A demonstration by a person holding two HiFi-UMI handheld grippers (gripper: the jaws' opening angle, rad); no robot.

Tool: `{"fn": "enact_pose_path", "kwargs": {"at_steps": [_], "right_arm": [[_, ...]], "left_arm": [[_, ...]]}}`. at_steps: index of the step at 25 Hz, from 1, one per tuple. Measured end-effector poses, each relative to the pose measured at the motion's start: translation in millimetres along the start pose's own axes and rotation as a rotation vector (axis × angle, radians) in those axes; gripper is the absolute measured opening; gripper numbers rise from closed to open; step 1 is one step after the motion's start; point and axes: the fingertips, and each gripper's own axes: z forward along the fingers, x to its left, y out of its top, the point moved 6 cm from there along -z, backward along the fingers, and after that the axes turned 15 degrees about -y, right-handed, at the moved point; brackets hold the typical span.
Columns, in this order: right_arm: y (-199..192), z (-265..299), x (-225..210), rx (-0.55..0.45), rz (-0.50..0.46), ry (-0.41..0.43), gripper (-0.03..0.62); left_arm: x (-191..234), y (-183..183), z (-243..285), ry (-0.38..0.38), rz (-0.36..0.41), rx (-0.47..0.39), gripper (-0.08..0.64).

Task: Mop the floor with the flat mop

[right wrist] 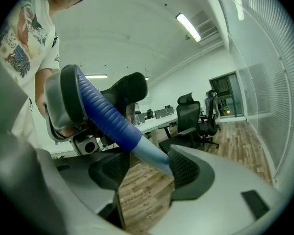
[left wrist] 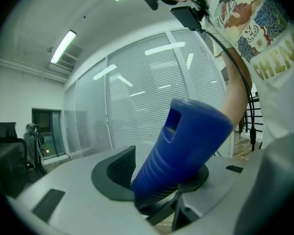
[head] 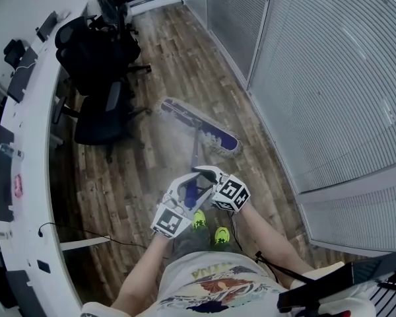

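The flat mop's head (head: 199, 125) lies slantwise on the wooden floor ahead of me, and its pole (head: 195, 152) rises toward my hands. My left gripper (head: 187, 191) is shut on the blue ribbed handle grip (left wrist: 179, 151), which fills the gap between its pads in the left gripper view. Just beyond it, my right gripper (head: 208, 174) holds the pole lower down. In the right gripper view the pole (right wrist: 112, 121) runs slantwise between the jaws of my right gripper (right wrist: 149, 166), over the left pad and against the right pad (right wrist: 182, 169).
Black office chairs (head: 98, 71) stand at the left beside a long curved white desk (head: 28, 144). A glass wall with blinds (head: 317, 78) runs along the right. A thin cable (head: 112, 240) lies on the floor near my green shoes (head: 220, 234).
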Motion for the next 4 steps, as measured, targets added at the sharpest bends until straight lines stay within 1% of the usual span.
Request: {"fn": "enact_pose_path", "kwargs": {"at_steps": [4], "right_arm": [[1.0, 4.1, 6.8, 0.015, 0.005, 0.009, 0.232]], "left_arm": [[-0.4, -0.7, -6.8, -0.004, -0.012, 0.005, 0.163]]}}
